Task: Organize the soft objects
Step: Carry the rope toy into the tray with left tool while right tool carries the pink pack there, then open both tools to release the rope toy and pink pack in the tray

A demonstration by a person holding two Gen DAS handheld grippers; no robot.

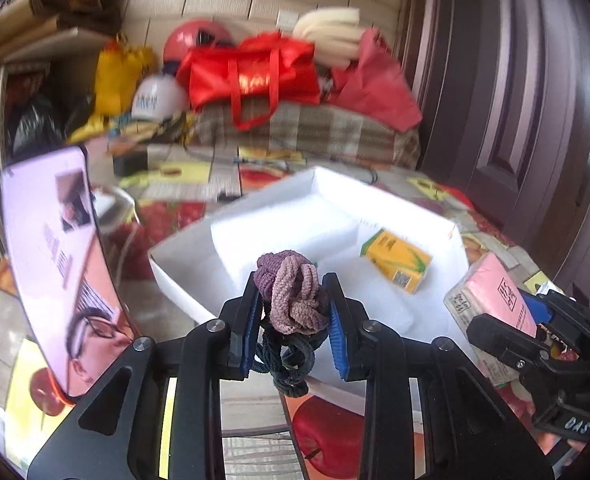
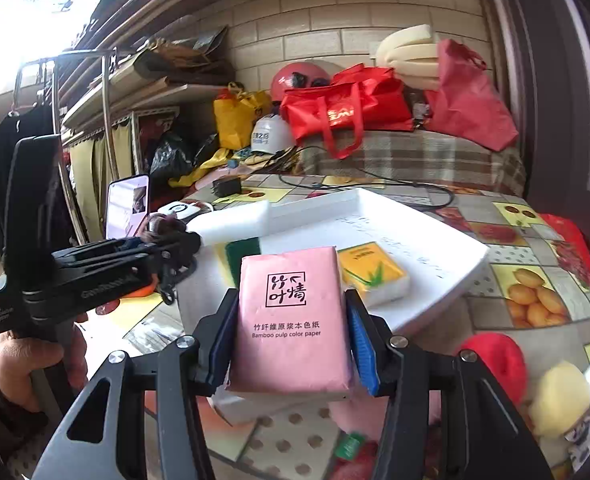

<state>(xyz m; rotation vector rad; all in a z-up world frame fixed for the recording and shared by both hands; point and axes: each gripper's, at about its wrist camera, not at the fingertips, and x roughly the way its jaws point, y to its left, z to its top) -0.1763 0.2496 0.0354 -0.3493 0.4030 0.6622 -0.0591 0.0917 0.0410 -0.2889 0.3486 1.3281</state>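
Two soft things are held near the white tray [image 1: 183, 264]: the left hand-held gripper [image 1: 295, 320] squeezes fuzzy purple hair ties [image 1: 291, 292], the right hand-held gripper [image 2: 291, 344] squeezes a pink tissue pack [image 2: 291, 320].

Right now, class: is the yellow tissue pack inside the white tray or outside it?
Inside. The yellow tissue pack lies flat on the floor of the white tray, within its raised rim, in both views.

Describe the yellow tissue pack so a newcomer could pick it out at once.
Find the white tray on the fruit-patterned tablecloth. The yellow tissue pack lies inside it, just beyond the pink pack held in the right gripper. It alone is yellow, with green leaves printed on top.
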